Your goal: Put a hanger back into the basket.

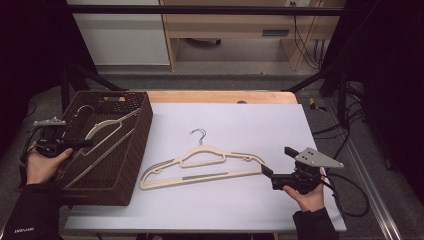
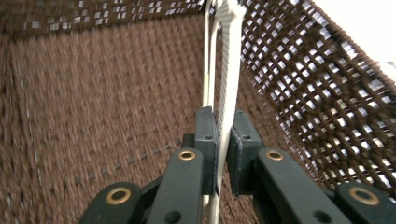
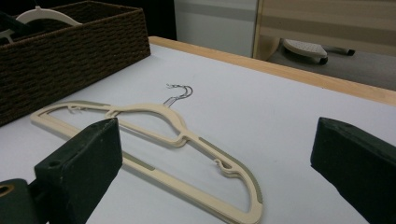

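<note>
A cream hanger [image 1: 200, 167] with a metal hook lies flat on the grey table mat; in the right gripper view the hanger [image 3: 154, 114] lies just ahead of the jaws. My right gripper [image 1: 276, 160] stands open beside the hanger's right end, with nothing between its jaws [image 3: 217, 140]. A second cream hanger [image 1: 105, 125] leans inside the brown woven basket [image 1: 100, 195]. My left gripper [image 1: 87, 143] reaches into the basket from its left side. Its pads are closed on that hanger's thin bar [image 2: 229, 56], as the left gripper [image 2: 223, 126] view shows.
The basket [image 3: 70, 56] takes up the table's left side, its right wall [image 2: 317, 107] close to the held hanger. The mat [image 1: 240, 125] lies on a wooden table with its edge at the back. Dark frame bars and cables stand to the right.
</note>
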